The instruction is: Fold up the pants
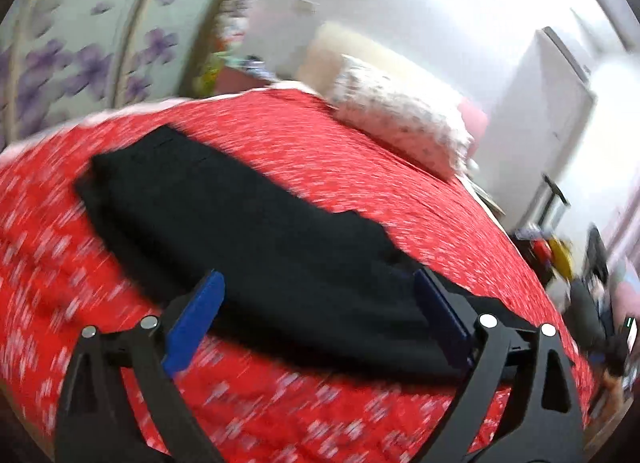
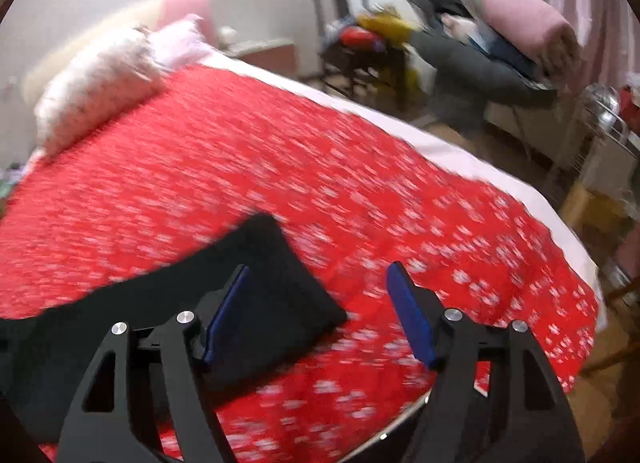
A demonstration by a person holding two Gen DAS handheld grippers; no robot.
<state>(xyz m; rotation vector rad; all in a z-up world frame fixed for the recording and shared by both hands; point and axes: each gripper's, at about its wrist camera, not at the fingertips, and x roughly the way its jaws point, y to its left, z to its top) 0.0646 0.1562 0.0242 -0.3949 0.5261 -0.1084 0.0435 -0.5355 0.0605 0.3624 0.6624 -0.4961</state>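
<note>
Black pants (image 1: pixel 248 231) lie flat on a red patterned bedspread (image 1: pixel 328 143), folded lengthwise into a long strip. My left gripper (image 1: pixel 320 283) is open and empty, hovering over the middle of the strip, fingers (image 1: pixel 196 319) either side of it. In the right wrist view one end of the pants (image 2: pixel 256 295) shows at lower left. My right gripper (image 2: pixel 318 275) is open and empty above that end; its left finger (image 2: pixel 226 315) is over the cloth, its right finger over the bedspread (image 2: pixel 280 167). Both views are motion-blurred.
A white patterned pillow (image 1: pixel 400 119) lies at the head of the bed, also in the right wrist view (image 2: pixel 100 87). Beyond the bed's far edge stand a cluttered chair (image 2: pixel 360 47), piled bedding (image 2: pixel 520 31) and a wardrobe with purple flowers (image 1: pixel 80 47).
</note>
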